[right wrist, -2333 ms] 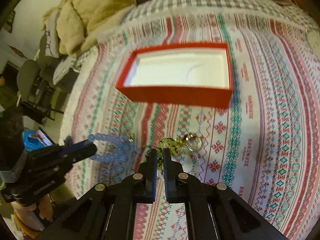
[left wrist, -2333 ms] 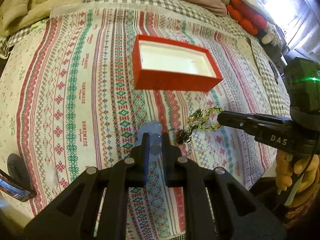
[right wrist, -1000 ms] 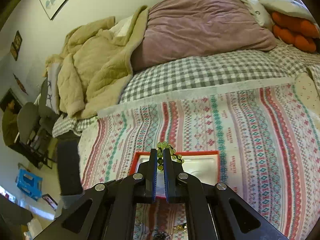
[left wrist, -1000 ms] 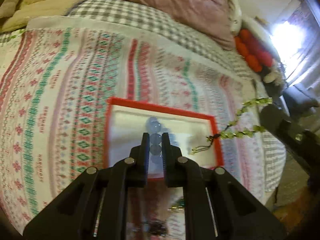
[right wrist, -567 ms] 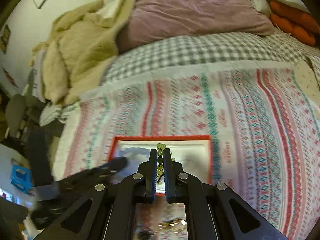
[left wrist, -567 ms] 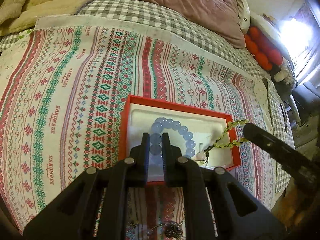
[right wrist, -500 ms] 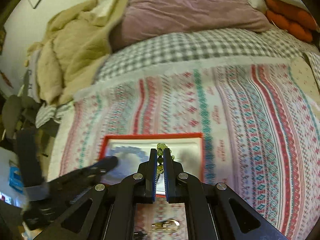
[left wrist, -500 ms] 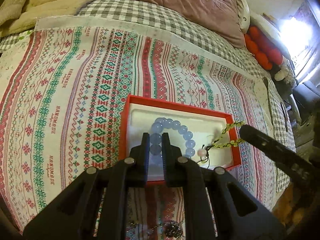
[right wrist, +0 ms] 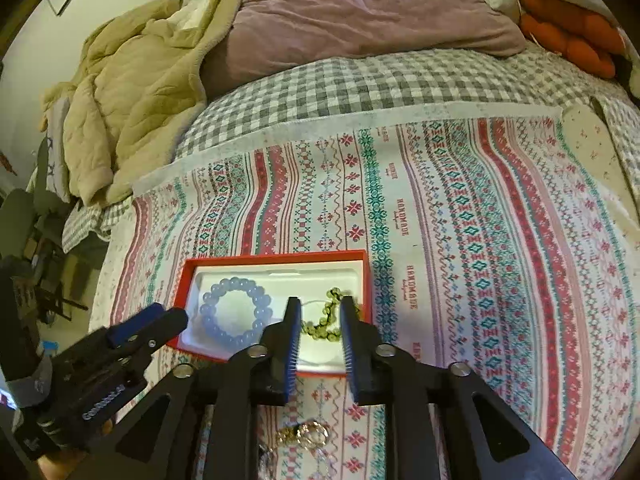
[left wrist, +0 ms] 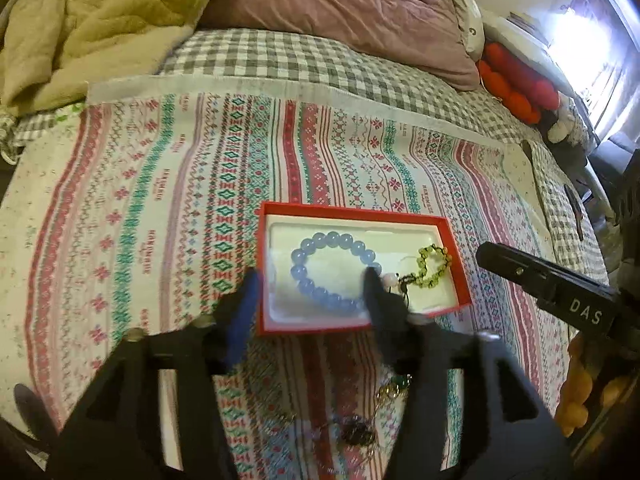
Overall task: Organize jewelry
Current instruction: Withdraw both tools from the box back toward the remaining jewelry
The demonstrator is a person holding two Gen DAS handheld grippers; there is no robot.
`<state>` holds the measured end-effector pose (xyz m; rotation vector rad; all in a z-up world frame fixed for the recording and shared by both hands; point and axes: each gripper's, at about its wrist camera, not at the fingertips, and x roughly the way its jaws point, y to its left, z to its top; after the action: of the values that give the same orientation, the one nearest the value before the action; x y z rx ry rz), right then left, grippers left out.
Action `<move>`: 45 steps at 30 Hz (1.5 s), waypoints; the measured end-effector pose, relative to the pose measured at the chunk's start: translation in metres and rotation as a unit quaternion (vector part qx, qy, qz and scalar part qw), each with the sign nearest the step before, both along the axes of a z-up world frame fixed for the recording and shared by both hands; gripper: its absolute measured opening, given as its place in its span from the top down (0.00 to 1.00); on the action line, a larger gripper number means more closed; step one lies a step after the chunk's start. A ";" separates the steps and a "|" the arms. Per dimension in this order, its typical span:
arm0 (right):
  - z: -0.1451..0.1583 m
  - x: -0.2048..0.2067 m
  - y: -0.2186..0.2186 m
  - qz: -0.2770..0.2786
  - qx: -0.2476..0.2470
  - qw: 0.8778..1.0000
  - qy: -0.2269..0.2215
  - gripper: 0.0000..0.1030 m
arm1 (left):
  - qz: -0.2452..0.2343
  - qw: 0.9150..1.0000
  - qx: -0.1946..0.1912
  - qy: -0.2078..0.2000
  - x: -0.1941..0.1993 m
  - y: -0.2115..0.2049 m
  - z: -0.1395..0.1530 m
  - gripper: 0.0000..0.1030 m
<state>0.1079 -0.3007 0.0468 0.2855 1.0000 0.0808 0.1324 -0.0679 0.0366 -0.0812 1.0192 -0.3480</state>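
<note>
A red box with a white lining lies on the patterned cloth; it also shows in the right wrist view. A blue bead bracelet lies in its left half. A green bead bracelet lies in its right half. My left gripper is open and empty above the box's near edge. My right gripper is open and empty over the green bracelet. Each gripper shows in the other's view, the right and the left.
More loose jewelry lies on the cloth in front of the box. A checked bedspread, a mauve duvet, a tan blanket and red cushions lie beyond. The bed edge is at the left.
Both grippers have opened and let go of their bracelets, which now lie in the box. Both grippers have pulled back a little from the box.
</note>
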 end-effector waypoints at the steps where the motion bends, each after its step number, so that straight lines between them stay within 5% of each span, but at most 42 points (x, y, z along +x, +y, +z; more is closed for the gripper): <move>1: 0.002 -0.003 0.000 0.001 -0.002 1.000 -0.002 0.56 | 0.003 1.000 0.004 0.000 -0.004 0.003 0.002 0.32; 2: 0.005 -0.008 -0.001 0.001 -0.004 1.000 -0.006 0.35 | 0.004 1.000 0.008 0.002 -0.006 0.004 0.003 0.29; 3: 0.008 -0.014 -0.002 0.002 -0.008 1.000 -0.014 0.28 | 0.006 1.000 0.011 0.004 -0.009 0.005 0.002 0.27; 6: 0.013 -0.027 -0.004 0.013 -0.033 0.999 -0.021 0.27 | 0.012 0.999 0.022 0.022 -0.017 0.010 -0.001 0.20; 14: 0.004 -0.066 -0.012 0.038 -0.094 0.994 -0.030 0.00 | 0.004 0.996 0.079 0.031 -0.047 0.016 -0.016 0.01; 28: -0.035 -0.109 -0.015 0.084 -0.120 0.989 0.018 0.00 | -0.001 0.997 0.064 0.045 -0.081 0.047 -0.046 0.01; 40: -0.067 -0.107 0.012 0.116 -0.135 0.981 0.071 0.00 | -0.031 0.989 0.107 0.096 -0.096 0.028 -0.079 0.01; 45: -0.072 -0.103 0.014 0.110 -0.127 0.982 0.082 0.00 | -0.025 0.991 0.094 0.094 -0.093 0.018 -0.074 0.01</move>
<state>0.0048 -0.2869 -0.0253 -0.0549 1.1903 0.1302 0.0397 -0.0504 -0.0369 0.0842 1.2371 -0.2926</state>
